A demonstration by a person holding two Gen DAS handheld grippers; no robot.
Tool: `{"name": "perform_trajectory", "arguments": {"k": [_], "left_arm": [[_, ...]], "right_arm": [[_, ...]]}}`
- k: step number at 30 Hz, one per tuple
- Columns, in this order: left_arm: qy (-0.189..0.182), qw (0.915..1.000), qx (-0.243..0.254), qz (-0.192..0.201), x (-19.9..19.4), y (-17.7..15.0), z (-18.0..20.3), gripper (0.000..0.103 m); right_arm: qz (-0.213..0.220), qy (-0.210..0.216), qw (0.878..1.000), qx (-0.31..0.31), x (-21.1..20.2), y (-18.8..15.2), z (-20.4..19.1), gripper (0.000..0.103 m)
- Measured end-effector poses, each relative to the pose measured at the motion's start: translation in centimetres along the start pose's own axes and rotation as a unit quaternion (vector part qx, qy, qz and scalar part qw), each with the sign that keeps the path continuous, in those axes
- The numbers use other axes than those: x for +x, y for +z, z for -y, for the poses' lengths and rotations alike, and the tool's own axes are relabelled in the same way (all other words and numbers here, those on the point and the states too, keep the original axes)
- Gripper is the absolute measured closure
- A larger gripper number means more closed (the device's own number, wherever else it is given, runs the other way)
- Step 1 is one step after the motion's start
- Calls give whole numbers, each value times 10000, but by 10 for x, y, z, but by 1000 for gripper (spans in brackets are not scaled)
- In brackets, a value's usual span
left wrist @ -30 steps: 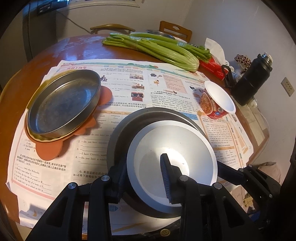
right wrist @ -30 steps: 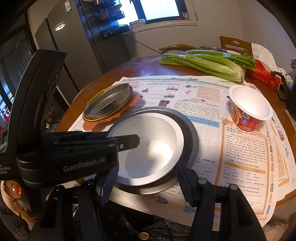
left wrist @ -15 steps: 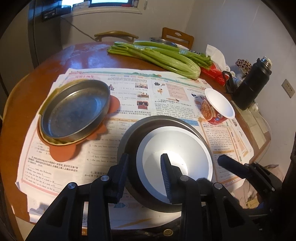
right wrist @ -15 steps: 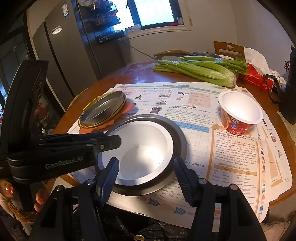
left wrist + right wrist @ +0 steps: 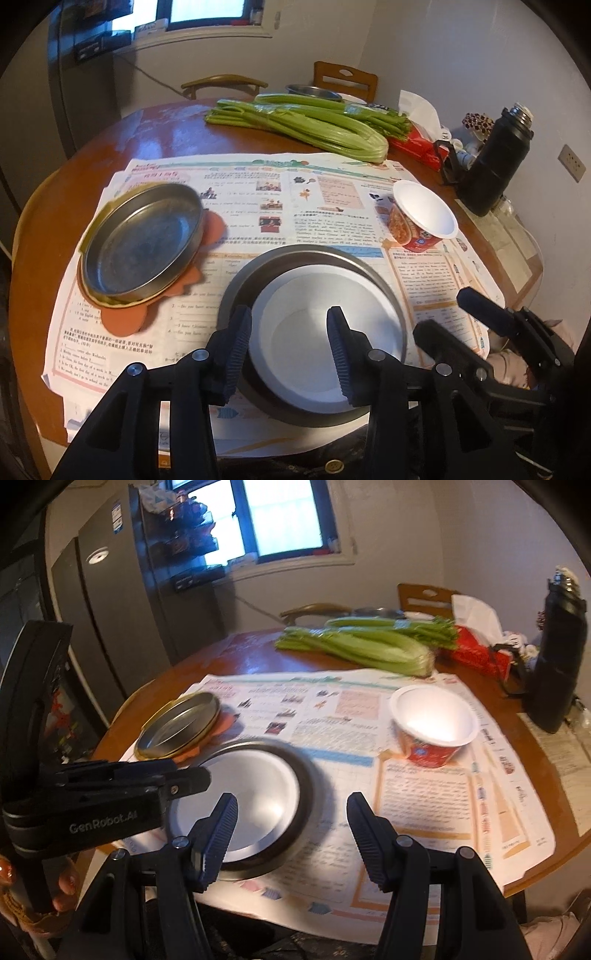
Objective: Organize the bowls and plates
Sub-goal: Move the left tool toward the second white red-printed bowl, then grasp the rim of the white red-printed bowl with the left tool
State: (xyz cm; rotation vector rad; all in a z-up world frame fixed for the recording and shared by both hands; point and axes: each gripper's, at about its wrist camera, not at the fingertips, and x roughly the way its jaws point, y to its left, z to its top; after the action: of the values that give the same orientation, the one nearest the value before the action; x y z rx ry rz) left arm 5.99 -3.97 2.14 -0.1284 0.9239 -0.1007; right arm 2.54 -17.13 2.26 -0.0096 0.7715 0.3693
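A white bowl [image 5: 328,332] sits nested in a larger dark metal bowl [image 5: 251,284] on the newspaper near the table's front edge; the pair also shows in the right wrist view [image 5: 243,794]. My left gripper [image 5: 290,350] is open and empty just above the white bowl's near rim. My right gripper [image 5: 288,834] is open and empty, to the right of the nested bowls. A metal plate [image 5: 142,240] rests on a gold plate and an orange mat at the left. A red instant-noodle cup [image 5: 421,221] stands at the right [image 5: 434,725].
Newspaper [image 5: 258,192] covers the round wooden table. Celery [image 5: 306,125] lies at the back. A black flask [image 5: 495,162], a red tissue box [image 5: 476,650] and clutter stand at the right. Chairs and a metal bowl [image 5: 314,91] are behind the table. A fridge [image 5: 110,627] is at the left.
Both grippers have pulled back and up from the nested bowls. My left gripper's jaws have opened wider and no longer straddle the white bowl's rim. The right gripper has shifted right.
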Motion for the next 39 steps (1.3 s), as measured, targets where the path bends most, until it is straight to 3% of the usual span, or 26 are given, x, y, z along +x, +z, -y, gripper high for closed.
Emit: {"name": "perform_trajectory", "arguments": {"k": [24, 39], "left_arm": [[-379, 9958, 831, -48, 39, 56, 80, 59], [-655, 9941, 805, -303, 96, 98, 118, 58]], "right_arm": [[236, -635, 9947, 777, -8, 18, 86, 41], [-17, -1056, 9885, 1086, 24, 33, 147, 41]]}}
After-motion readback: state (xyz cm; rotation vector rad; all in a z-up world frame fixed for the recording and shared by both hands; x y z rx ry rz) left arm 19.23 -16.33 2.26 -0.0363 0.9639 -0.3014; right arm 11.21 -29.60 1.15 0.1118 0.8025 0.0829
